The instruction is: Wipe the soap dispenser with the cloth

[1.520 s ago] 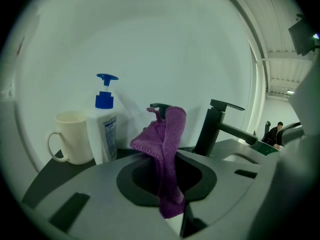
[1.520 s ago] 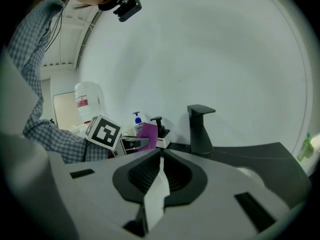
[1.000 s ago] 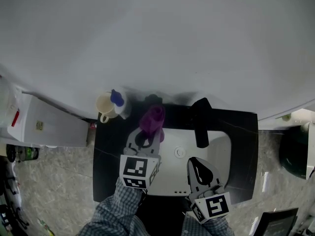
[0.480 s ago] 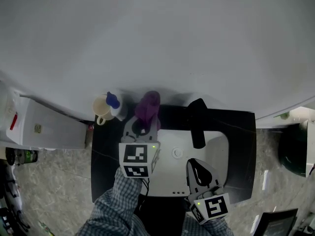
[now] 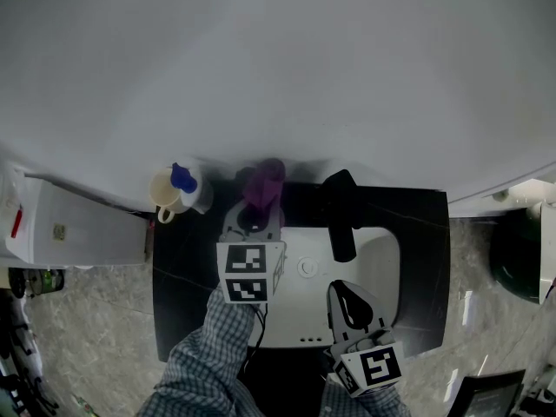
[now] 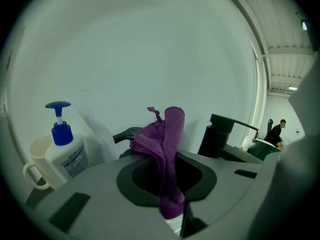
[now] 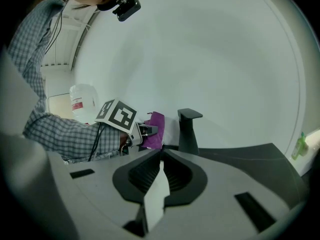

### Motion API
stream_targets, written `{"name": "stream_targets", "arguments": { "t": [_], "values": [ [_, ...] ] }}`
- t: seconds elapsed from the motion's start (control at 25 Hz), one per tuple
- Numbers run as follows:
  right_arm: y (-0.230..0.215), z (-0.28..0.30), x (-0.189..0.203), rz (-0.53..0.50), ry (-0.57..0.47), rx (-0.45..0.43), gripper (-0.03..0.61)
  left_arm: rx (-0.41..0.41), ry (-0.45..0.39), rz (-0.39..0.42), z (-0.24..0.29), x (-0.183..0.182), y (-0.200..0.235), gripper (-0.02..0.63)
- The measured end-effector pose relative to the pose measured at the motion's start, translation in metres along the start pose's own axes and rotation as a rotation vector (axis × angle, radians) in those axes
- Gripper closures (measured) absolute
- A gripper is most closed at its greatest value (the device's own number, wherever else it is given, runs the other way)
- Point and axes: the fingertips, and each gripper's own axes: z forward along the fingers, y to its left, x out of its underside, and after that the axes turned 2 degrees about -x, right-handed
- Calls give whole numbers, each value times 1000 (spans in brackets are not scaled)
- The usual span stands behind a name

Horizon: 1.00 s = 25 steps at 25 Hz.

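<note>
The soap dispenser [image 5: 185, 187], a white bottle with a blue pump, stands at the counter's back left, touching a cream cup [image 5: 162, 195]. My left gripper [image 5: 258, 213] is shut on a purple cloth [image 5: 264, 183] and holds it up near the wall, right of the dispenser and apart from it. In the left gripper view the cloth [image 6: 166, 144] hangs from between the jaws, with the dispenser [image 6: 63, 145] off to the left. My right gripper [image 5: 351, 306] is shut on nothing over the sink's front right edge; its jaws meet in the right gripper view [image 7: 161, 158].
A black faucet [image 5: 340, 212] rises behind the white sink [image 5: 382, 254] set in a dark counter [image 5: 426, 233]. A white cabinet [image 5: 74, 224] stands to the left, with a large bottle [image 7: 82, 101] on that side. The wall is close behind. A person [image 6: 276, 131] sits far off to the right.
My left gripper has carried the cloth away from the sink's rim, back toward the wall. The right gripper has stayed where it was.
</note>
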Motion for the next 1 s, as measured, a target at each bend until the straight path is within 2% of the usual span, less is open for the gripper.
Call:
{"name": "stream_targets", "arguments": {
  "t": [0.16, 0.44, 0.76, 1.0],
  "values": [
    [-4, -1, 4, 13, 10, 11, 548, 0, 21, 16, 10, 7, -2, 551],
    [-7, -5, 11, 27, 17, 22, 548, 6, 71, -2, 21, 25, -8, 551],
    [-4, -8, 16, 44, 18, 23, 548, 15, 65, -5, 15, 27, -6, 551],
    [3, -6, 12, 44, 4, 13, 548, 60, 24, -39, -1, 26, 0, 551]
  ]
}}
